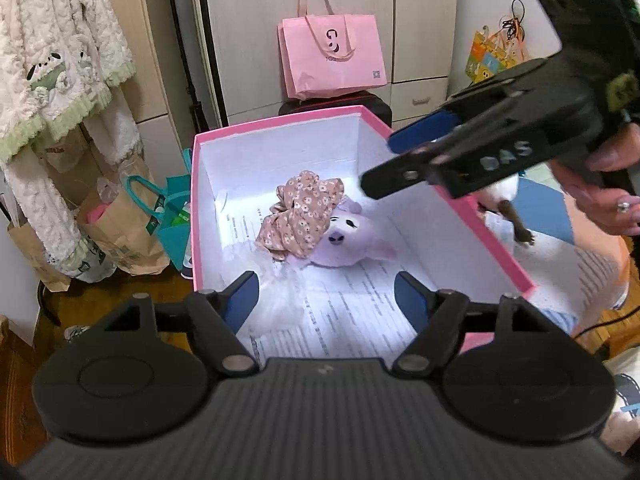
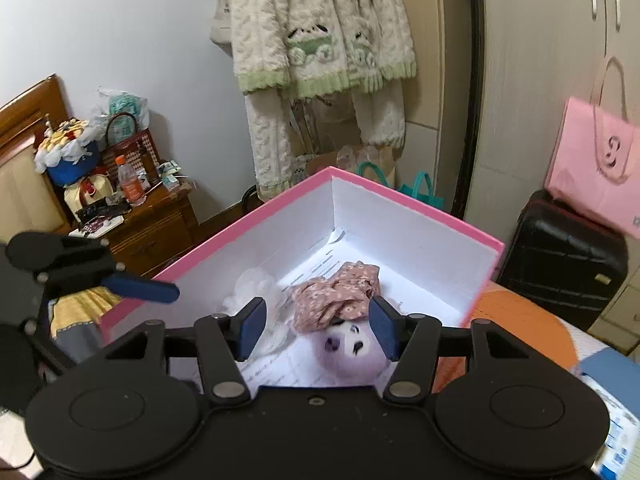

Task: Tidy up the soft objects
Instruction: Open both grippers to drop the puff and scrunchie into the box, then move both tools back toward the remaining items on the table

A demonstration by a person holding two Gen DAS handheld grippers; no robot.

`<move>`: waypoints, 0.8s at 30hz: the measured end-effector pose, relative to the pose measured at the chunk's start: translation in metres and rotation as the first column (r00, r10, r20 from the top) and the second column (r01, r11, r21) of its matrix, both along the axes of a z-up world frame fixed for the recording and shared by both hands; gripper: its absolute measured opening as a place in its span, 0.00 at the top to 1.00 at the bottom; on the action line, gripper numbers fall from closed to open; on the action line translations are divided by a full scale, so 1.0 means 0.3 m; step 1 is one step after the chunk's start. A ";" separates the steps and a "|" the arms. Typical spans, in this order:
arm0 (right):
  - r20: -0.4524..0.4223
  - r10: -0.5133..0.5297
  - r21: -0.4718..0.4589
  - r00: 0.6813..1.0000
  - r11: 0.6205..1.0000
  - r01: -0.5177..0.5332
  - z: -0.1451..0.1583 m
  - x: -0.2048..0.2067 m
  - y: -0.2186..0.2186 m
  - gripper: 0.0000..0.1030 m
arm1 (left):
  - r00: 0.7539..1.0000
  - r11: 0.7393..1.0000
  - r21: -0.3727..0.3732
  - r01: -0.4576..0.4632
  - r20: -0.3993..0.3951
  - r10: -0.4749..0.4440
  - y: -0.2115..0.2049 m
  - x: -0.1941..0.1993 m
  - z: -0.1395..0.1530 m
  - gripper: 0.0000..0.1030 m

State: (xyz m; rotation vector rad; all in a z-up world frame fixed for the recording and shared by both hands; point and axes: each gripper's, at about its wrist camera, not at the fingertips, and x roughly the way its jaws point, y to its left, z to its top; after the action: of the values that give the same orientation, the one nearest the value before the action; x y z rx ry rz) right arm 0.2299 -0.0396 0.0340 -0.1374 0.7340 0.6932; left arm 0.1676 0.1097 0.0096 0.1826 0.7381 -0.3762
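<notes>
A pink box [image 1: 280, 120] with white inner walls and printed paper on its floor holds a floral brown cloth [image 1: 300, 212], a purple plush animal [image 1: 352, 236] and a bit of white sheer fabric [image 1: 280, 292]. The cloth lies partly over the plush's head. My left gripper [image 1: 326, 292] hangs open over the box's near end, with nothing between its fingers. My right gripper [image 1: 376, 164] reaches in from the right above the box's rim, open and empty. In the right wrist view, the right gripper [image 2: 316, 324] stands open just above the plush [image 2: 352, 352] and cloth [image 2: 340, 292], touching neither.
A pink tote bag [image 1: 332, 56] rests on a black suitcase [image 2: 560, 256] behind the box. Paper and teal bags [image 1: 120, 224] crowd the floor at left under a hanging fleece robe [image 1: 60, 60]. A cluttered wooden nightstand [image 2: 152, 224] stands beyond. A small toy [image 1: 504, 200] lies right of the box.
</notes>
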 end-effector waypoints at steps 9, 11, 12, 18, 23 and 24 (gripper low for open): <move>0.053 0.064 -0.025 0.997 0.998 -0.063 0.111 -0.213 -0.059 0.37 | 1.000 1.000 -0.018 0.001 0.001 -0.001 -0.011 -0.112 0.082 0.12; 0.068 0.071 -0.034 0.995 0.997 -0.069 0.132 -0.261 -0.067 0.36 | 1.000 1.000 -0.016 0.005 0.004 -0.005 -0.017 -0.136 0.099 0.11; 0.077 0.073 -0.037 0.994 0.997 -0.071 0.142 -0.285 -0.070 0.36 | 1.000 1.000 -0.014 0.005 0.009 -0.005 -0.021 -0.150 0.108 0.11; 0.118 0.089 -0.051 0.989 0.995 -0.083 0.184 -0.407 -0.115 0.31 | 0.999 0.999 -0.007 0.034 0.025 -0.034 -0.057 -0.237 0.157 0.08; 0.146 0.089 -0.052 0.985 0.995 -0.082 0.209 -0.515 -0.183 0.31 | 0.997 0.998 -0.007 0.064 0.042 -0.064 -0.109 -0.307 0.191 0.08; 0.143 0.086 -0.043 0.986 0.996 -0.081 0.211 -0.537 -0.201 0.30 | 0.997 0.998 -0.016 0.060 0.045 -0.060 -0.120 -0.321 0.197 0.08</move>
State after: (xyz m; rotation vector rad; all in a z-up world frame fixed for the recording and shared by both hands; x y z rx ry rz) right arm 0.0688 -0.0999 0.0975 -0.2509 0.6042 0.7420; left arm 0.0712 0.0738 0.0688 0.1962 0.6861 -0.4343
